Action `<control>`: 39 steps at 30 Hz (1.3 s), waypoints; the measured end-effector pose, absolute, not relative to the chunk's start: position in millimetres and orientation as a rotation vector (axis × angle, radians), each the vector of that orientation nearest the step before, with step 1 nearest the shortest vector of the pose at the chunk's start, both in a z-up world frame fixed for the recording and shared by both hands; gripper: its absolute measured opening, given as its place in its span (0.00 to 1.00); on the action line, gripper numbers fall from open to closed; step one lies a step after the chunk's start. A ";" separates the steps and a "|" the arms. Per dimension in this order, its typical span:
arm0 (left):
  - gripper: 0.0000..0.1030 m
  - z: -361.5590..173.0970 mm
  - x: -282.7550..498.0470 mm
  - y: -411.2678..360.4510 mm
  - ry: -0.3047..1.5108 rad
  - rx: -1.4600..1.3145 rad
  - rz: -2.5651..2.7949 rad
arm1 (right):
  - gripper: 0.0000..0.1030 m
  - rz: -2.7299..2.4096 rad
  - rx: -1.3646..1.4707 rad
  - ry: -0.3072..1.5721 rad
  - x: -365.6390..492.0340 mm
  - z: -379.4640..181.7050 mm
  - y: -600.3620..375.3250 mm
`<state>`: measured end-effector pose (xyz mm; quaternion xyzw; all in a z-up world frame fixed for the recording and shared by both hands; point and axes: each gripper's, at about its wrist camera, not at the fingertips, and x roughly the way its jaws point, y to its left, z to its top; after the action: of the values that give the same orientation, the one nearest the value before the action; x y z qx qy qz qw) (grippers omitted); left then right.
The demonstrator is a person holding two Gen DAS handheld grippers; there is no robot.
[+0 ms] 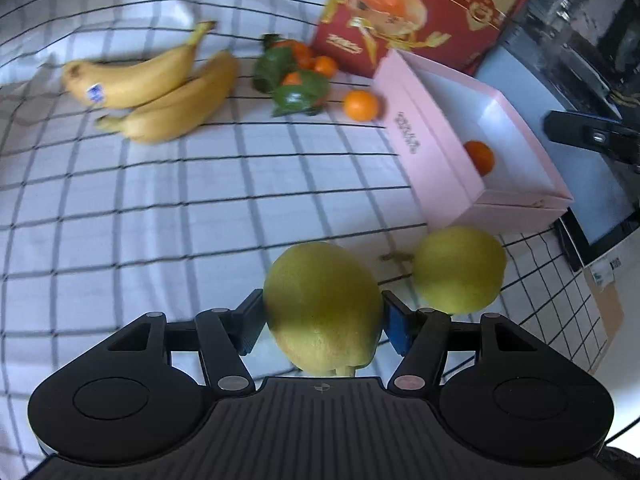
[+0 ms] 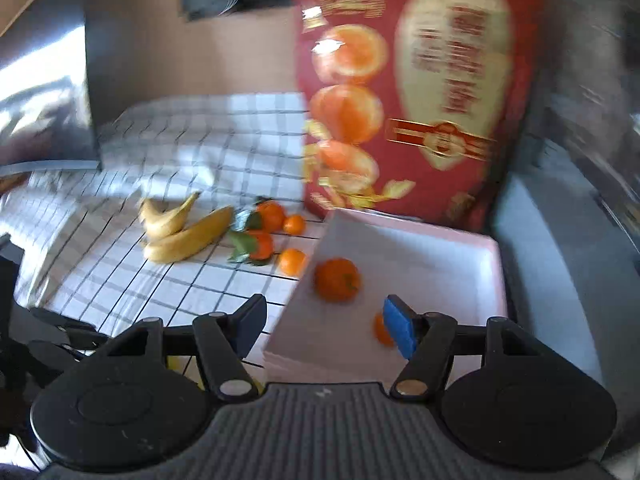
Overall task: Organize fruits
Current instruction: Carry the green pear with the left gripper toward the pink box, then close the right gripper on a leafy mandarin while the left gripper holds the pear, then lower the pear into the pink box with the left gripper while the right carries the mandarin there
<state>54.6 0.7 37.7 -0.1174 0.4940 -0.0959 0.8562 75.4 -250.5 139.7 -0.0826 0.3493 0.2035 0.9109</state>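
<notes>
Two bananas (image 1: 156, 88) lie toward the far left of the checked tablecloth (image 1: 120, 220), then leafy tangerines (image 1: 298, 76) and a loose one (image 1: 361, 105) just beside the pink box (image 1: 424, 136), which holds a tangerine (image 1: 480, 157). The left gripper (image 1: 322, 316) has a pear (image 1: 322, 306) between widely spread jaws; whether its pads press it cannot be told. A second pear (image 1: 458, 268) sits near the box's near corner. The right gripper (image 2: 324, 326) hangs over the box, jaws apart, empty.

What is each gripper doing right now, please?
Left gripper: open, a pear between its fingers, not clearly gripped.
Right gripper: open, empty.
</notes>
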 end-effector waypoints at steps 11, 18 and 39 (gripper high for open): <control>0.64 41.1 27.2 24.2 1.038 -0.284 -0.124 | 0.63 0.591 -0.376 0.795 153.3 92.3 -119.3; 0.65 40.4 26.3 19.7 1.014 -0.286 -0.099 | 0.63 0.501 -0.381 0.923 220.0 50.1 -77.3; 0.66 37.4 40.0 13.3 1.050 -0.137 -0.225 | 0.44 0.473 -0.317 0.707 43.1 124.2 -188.0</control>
<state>40.0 13.3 37.4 -0.0654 0.4996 -0.1072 0.8571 43.1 -188.0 124.2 -0.1533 0.3414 0.2284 0.8988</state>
